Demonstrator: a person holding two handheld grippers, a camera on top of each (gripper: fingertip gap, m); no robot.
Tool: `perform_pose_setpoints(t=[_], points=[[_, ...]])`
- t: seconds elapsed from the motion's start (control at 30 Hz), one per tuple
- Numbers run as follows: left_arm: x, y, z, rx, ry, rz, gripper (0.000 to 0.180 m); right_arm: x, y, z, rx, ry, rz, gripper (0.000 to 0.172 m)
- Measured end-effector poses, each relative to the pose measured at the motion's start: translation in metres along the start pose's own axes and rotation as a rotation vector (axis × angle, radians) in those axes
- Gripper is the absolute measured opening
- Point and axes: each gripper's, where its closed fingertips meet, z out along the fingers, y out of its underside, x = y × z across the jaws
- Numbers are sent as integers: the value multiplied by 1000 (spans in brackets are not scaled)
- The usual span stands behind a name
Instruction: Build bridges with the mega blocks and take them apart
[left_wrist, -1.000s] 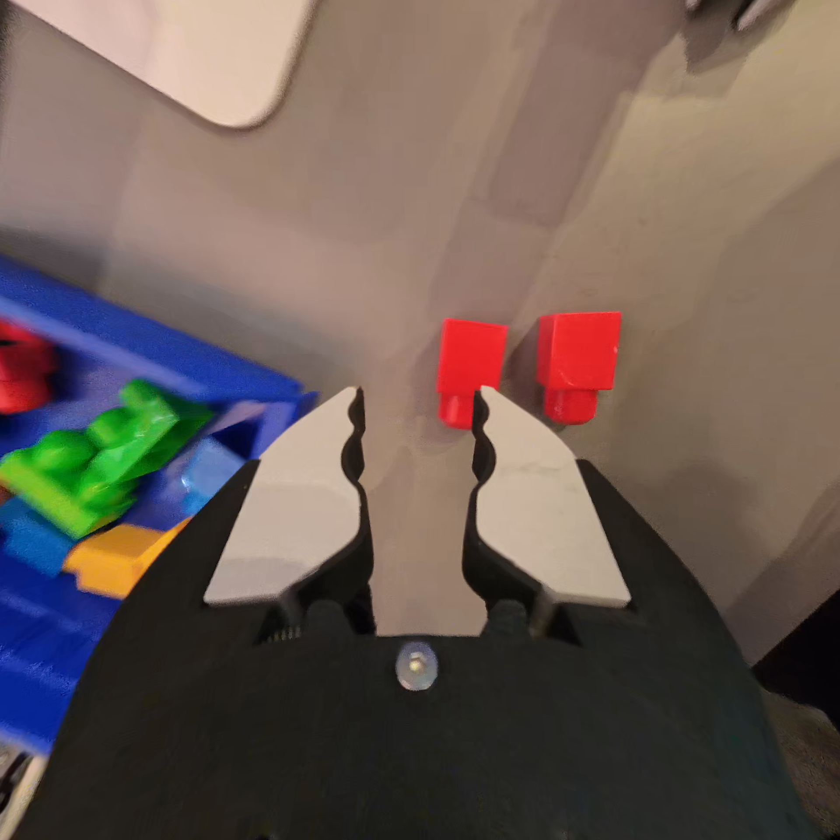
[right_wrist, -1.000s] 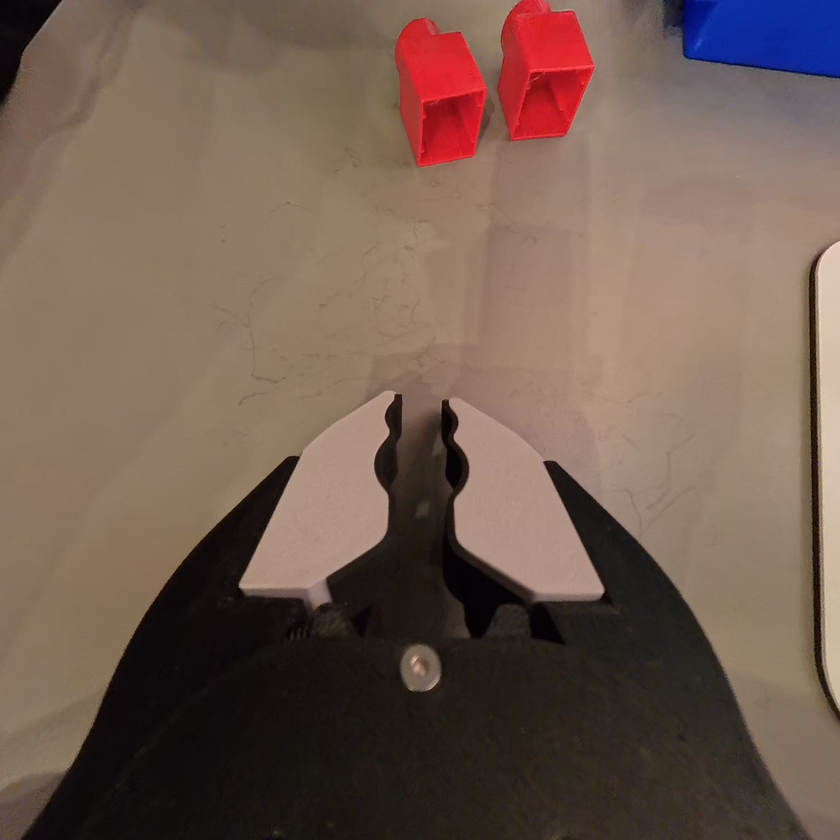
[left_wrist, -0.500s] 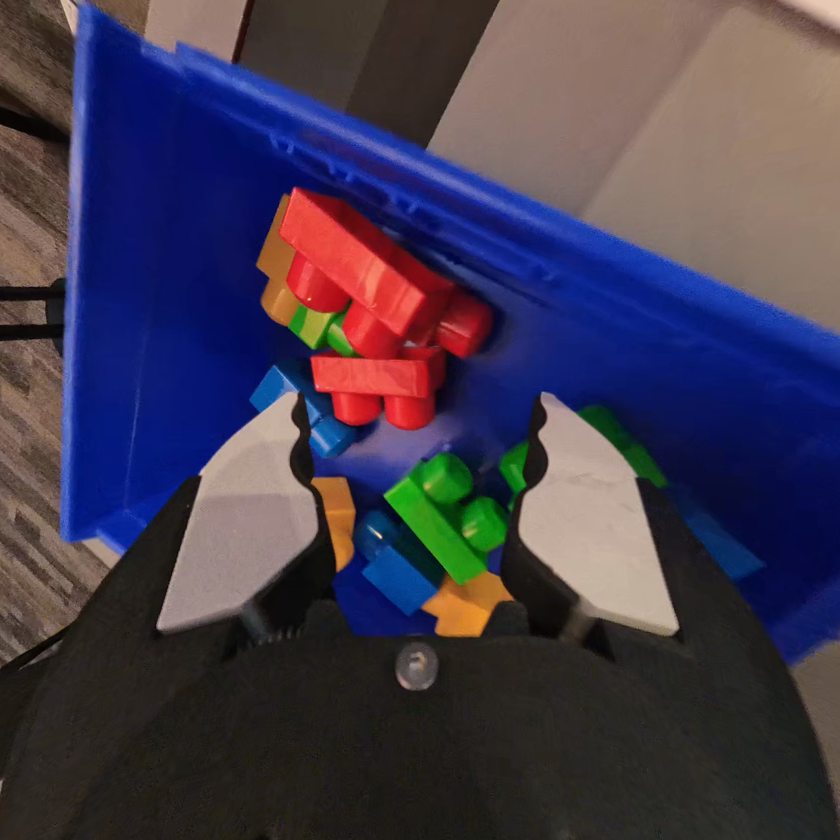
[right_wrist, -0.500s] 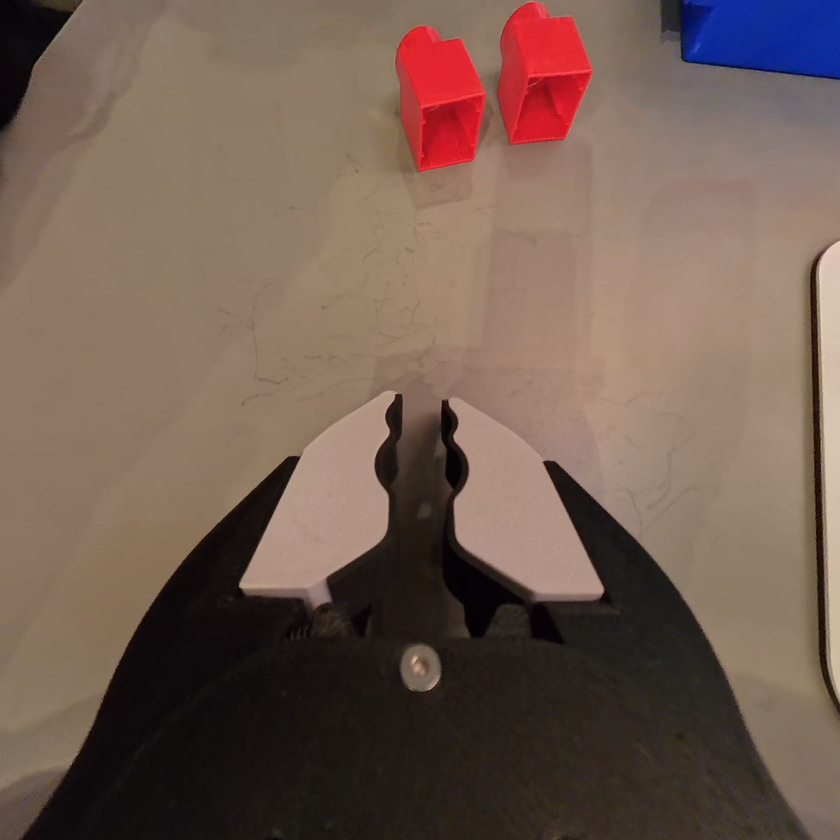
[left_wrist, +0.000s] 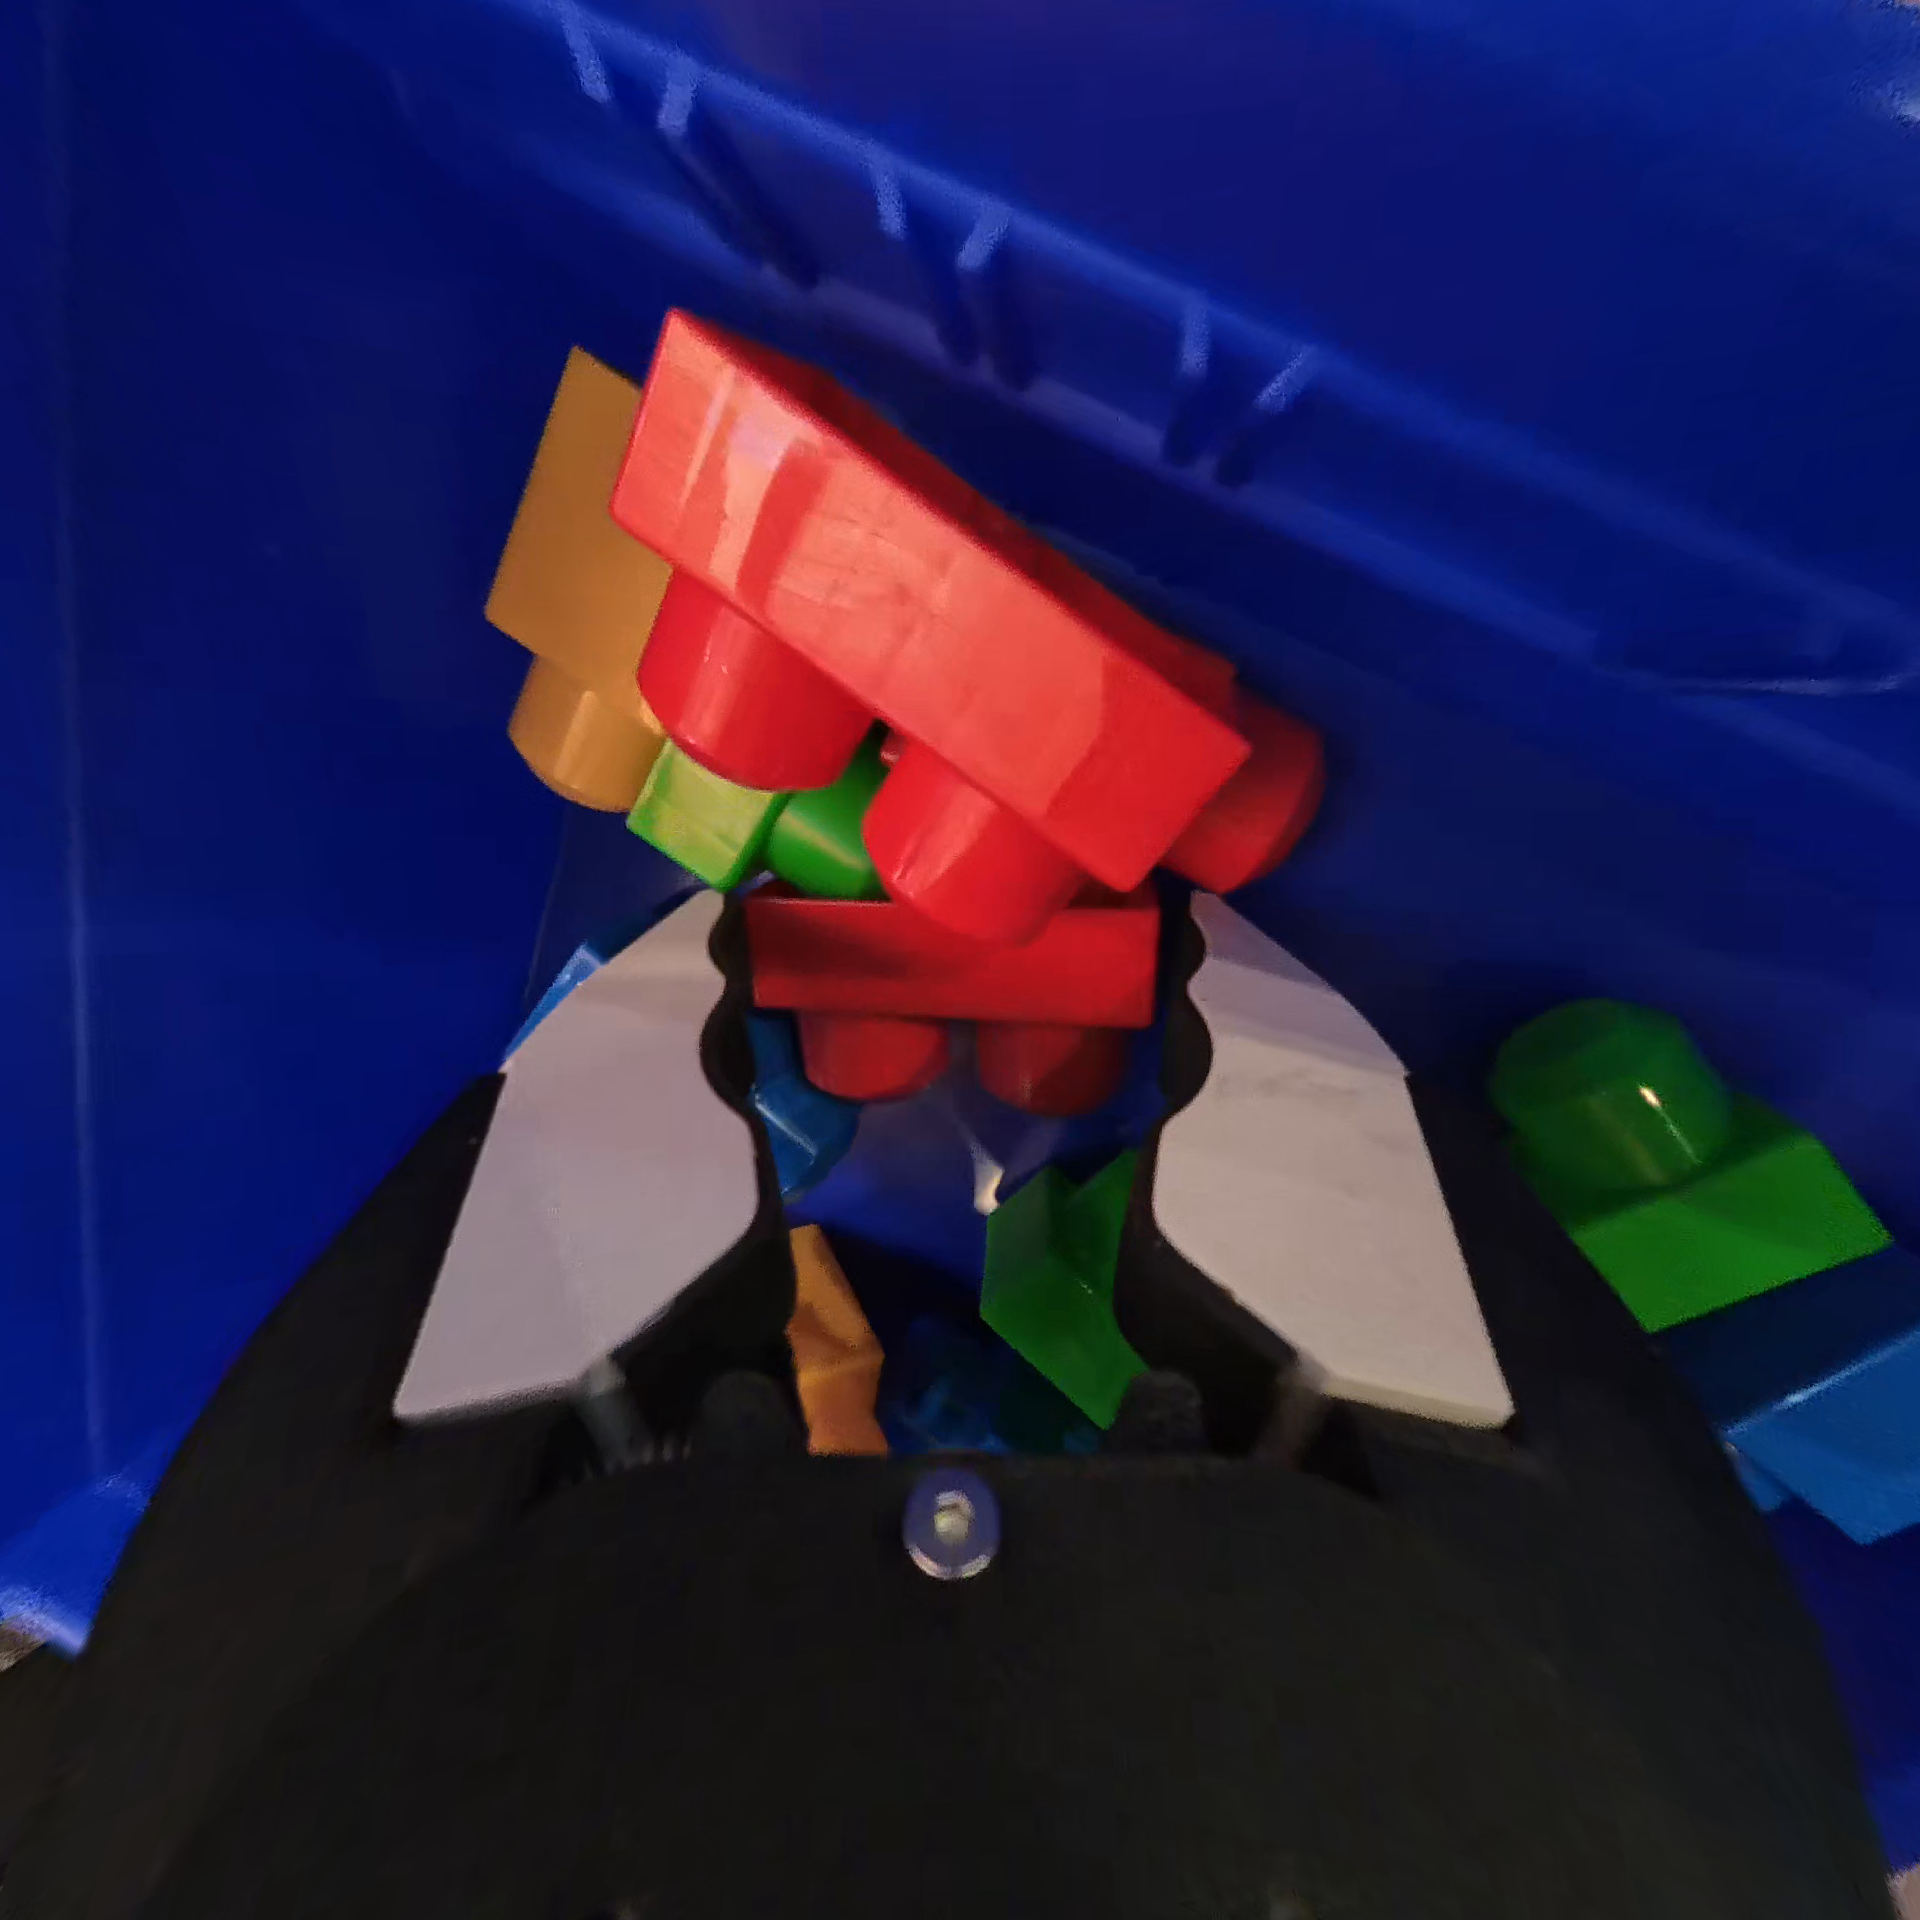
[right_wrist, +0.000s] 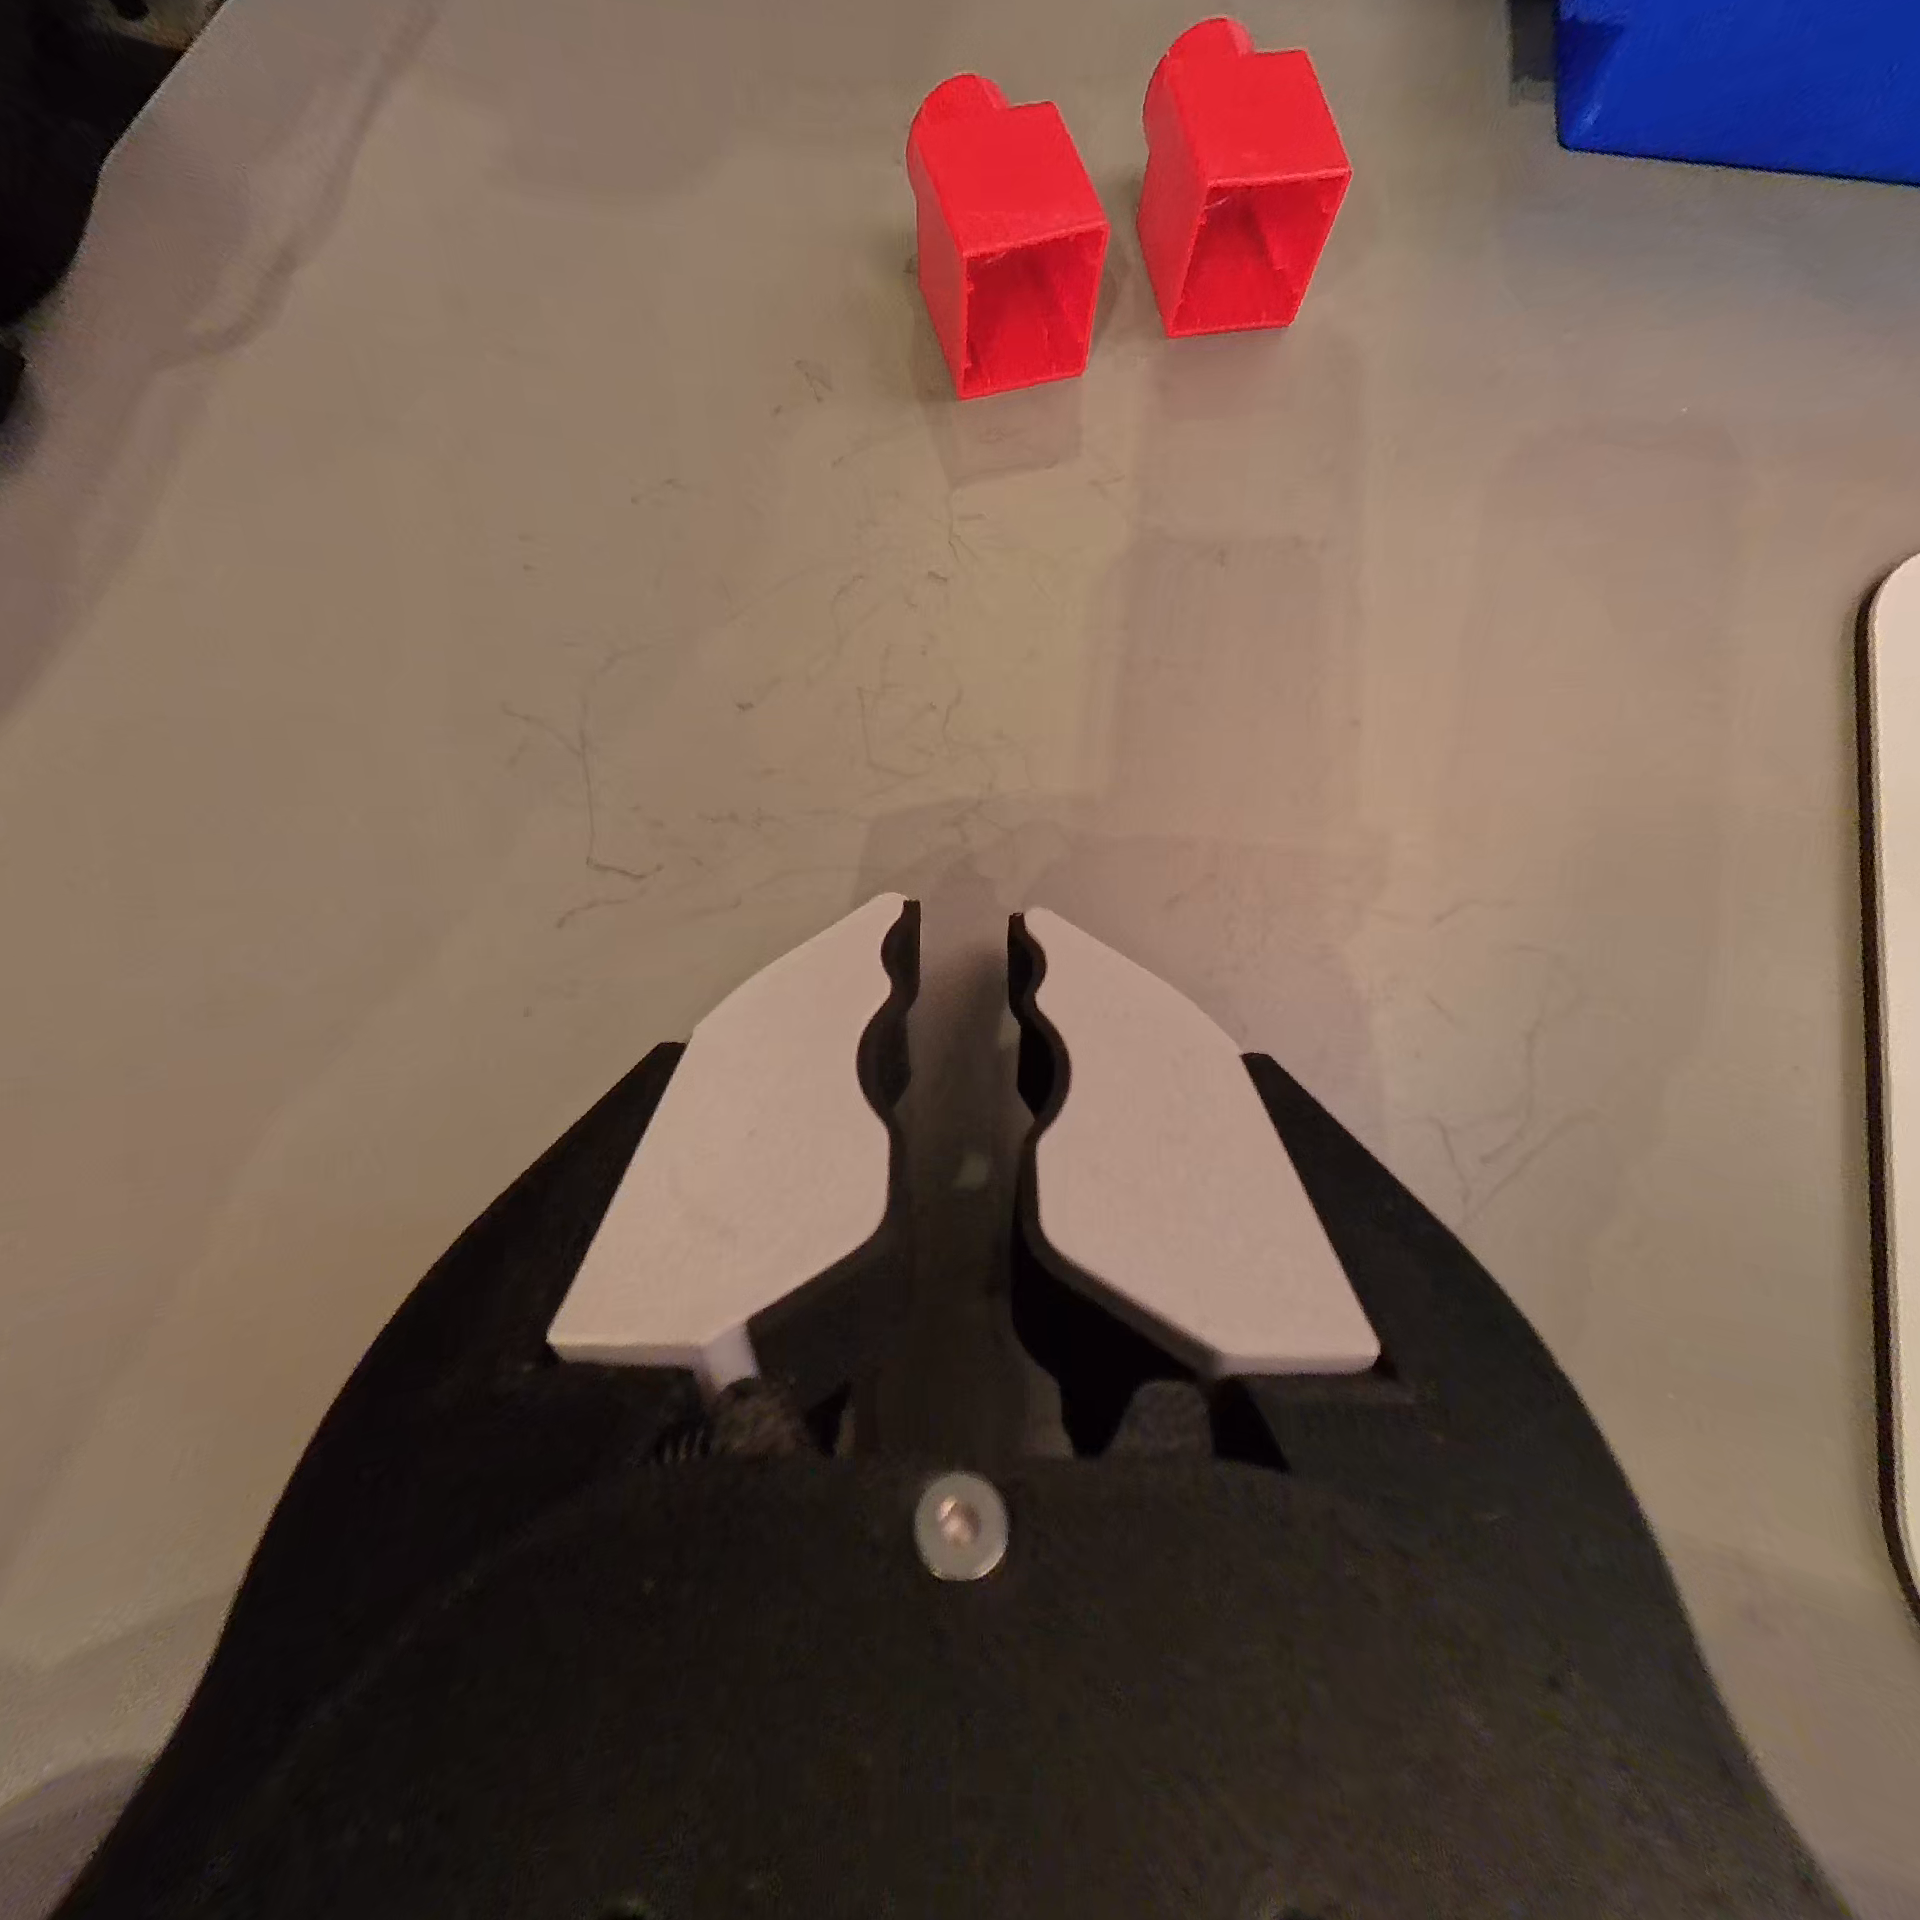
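Left hand-held gripper (left_wrist: 954, 966) now around one red block (left_wrist: 951, 971)

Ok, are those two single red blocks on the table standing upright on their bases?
No, both red blocks lie on their sides on the grey table, hollow undersides facing the right gripper.

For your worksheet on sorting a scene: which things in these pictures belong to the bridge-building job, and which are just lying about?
Belong to the job:
- left gripper, fingers either side of a red two-stud block
- two red single-stud blocks lying on the table
- blue bin of blocks
- right gripper, open

Lying about:
- white board at the table's edge
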Motion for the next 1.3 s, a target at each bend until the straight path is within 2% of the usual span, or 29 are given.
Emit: perform_pose_setpoints(t=[0.03,0.3,0.6,0.73,0.87,0.93,1.07,1.3], points=[[1,1,1,-1,20,-8,75,0,0,0,0,0,0,16],[6,6,-10,-14,-10,-50,75,0,0,0,0,0,-2,16],[43,18,-89,131,-150,-92,75,0,0,0,1,3,-4,16],[92,22,-125,239,-116,-104,75,0,0,1,-5,4,-8,17],[153,28,-145,262,-96,-66,75,-1,1,1,-8,4,-10,17],[184,27,-147,276,-85,-44,74,-1,1,1,-9,4,-11,17],[239,33,-131,210,-24,-9,74,-1,1,2,-12,5,-13,17],[299,39,-94,126,76,27,74,-1,1,2,-16,6,-19,17]])
